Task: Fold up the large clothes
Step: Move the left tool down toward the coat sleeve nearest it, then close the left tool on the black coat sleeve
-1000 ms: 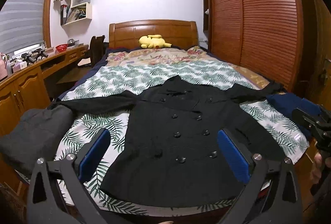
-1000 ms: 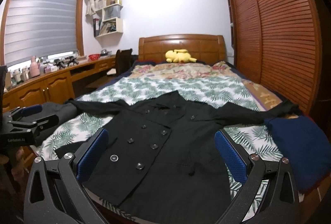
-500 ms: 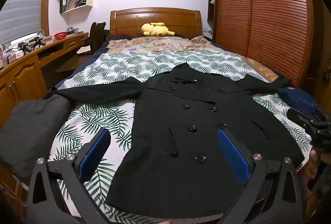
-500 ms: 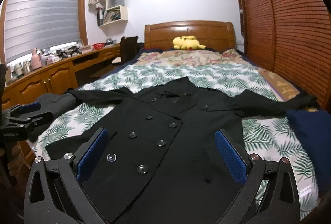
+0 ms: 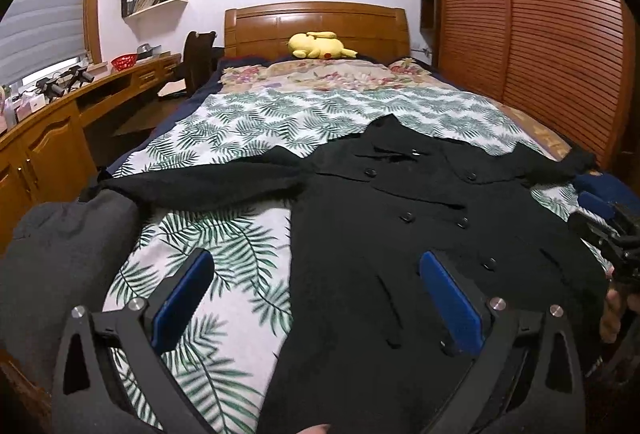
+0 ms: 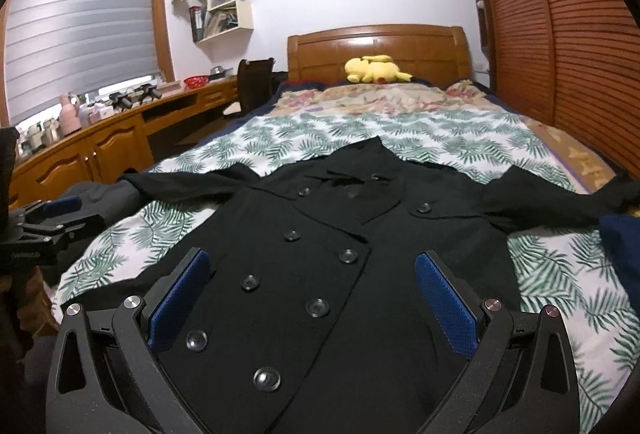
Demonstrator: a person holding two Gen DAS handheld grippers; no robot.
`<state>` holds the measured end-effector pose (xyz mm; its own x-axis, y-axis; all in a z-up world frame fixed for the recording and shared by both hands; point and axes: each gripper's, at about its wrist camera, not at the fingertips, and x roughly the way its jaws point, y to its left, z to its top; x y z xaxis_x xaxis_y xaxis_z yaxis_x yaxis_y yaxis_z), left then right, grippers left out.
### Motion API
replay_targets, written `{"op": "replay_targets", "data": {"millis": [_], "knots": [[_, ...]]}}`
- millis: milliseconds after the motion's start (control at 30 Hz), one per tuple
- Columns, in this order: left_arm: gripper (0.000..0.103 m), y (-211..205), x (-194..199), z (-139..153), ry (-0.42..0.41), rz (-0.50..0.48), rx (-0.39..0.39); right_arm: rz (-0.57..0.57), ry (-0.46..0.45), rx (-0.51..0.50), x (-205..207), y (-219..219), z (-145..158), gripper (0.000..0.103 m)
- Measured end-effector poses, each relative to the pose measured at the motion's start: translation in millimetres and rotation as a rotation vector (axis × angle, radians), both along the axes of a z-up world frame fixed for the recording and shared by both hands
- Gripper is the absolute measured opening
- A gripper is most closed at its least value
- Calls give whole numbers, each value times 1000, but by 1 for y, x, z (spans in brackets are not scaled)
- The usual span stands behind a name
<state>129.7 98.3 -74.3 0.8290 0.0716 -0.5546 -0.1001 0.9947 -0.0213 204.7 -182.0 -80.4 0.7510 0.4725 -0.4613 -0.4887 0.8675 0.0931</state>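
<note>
Black, thick woven cloth makes up the double-breasted coat with round buttons [image 6: 320, 274], which lies front-up and spread flat across the foot end of the bed with the palm-leaf printed cover [image 5: 248, 121], sleeves stretched toward either side edge. By the look of it, it is a heavy, soft garment: it will sag and drag rather than hold a shape, and the lined layers may slide over each other. Good places to take hold seem to be a sleeve cuff or a hem corner, pinching through both layers.

Both tools are released and carry nothing: the left gripper [image 5: 316, 298] hovers over the coat's left hem side, the right gripper [image 6: 312, 298] over the buttoned front, blue pads wide apart.

Hard to read: the hem is cut off below the tools, the right cuff runs beside a dark blue folded cloth [image 6: 622, 246] at the bed's edge, and the left cuff meets a grey bundle [image 5: 60, 254].
</note>
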Motion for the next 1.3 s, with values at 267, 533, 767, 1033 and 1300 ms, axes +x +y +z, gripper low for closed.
{"op": "replay_targets", "data": {"millis": [267,533,767,1033,1300], "knots": [[103,32,23,3,4,42,0,49,12,-6,33,26,-7,103],[103,69,55,-1,21,56,-15,82,11,1,56,57,-6,103],[103,104,82,-15,50,92,-87,107,10,-24,81,87,-13,103],[103,135,115,-30,83,143,-84,119,39,-91,108,104,-53,103],[98,185,156,-54,129,237,-155,136,125,-93,117,104,-78,103]]}}
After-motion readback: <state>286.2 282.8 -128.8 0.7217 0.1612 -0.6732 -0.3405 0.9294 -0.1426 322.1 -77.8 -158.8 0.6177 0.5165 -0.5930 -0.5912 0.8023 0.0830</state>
